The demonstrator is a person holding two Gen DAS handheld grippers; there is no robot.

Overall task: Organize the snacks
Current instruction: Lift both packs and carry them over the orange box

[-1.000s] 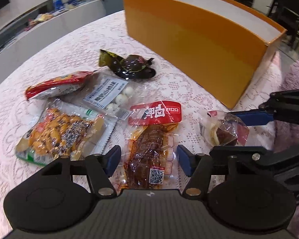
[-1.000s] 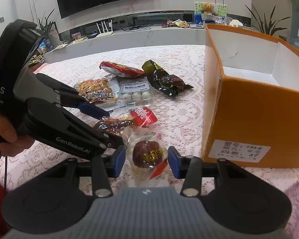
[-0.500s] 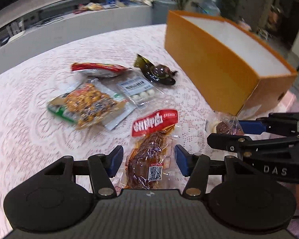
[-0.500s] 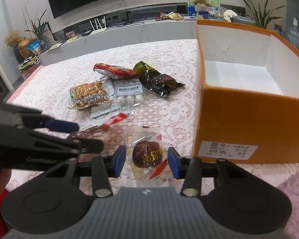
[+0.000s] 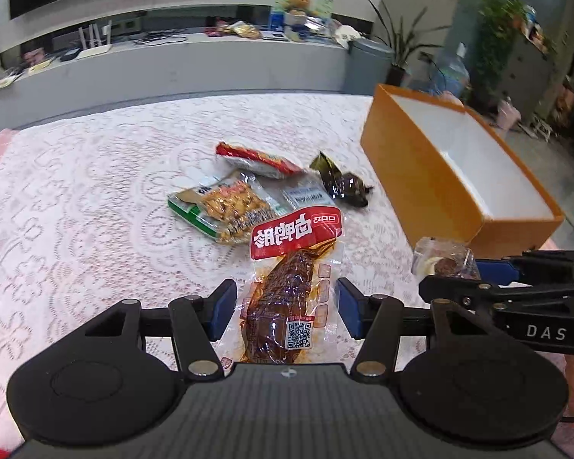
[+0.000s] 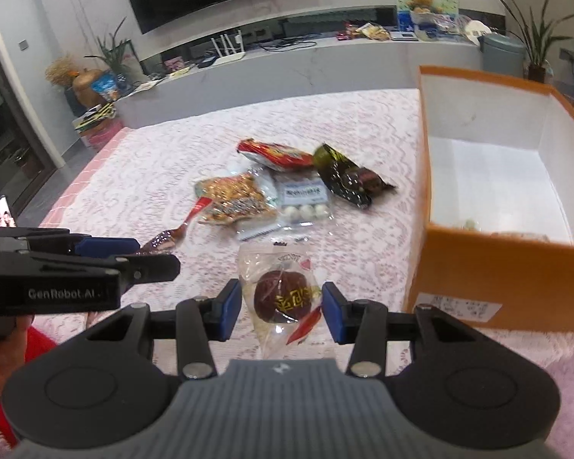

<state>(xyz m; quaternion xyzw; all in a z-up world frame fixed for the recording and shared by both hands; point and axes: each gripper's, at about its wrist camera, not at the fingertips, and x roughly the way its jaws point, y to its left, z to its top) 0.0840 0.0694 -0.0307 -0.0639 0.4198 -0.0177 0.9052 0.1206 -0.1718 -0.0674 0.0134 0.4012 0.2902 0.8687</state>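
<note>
Left tool (image 5: 285, 308) clamps meat packet (image 5: 292, 287) | right tool (image 6: 283, 308) clamps date pouch (image 6: 283, 294)

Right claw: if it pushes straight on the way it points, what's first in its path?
Probably the lace tablecloth just short of the white-ball snack pack; depth is unclear. The orange box sits off to the side.
</note>
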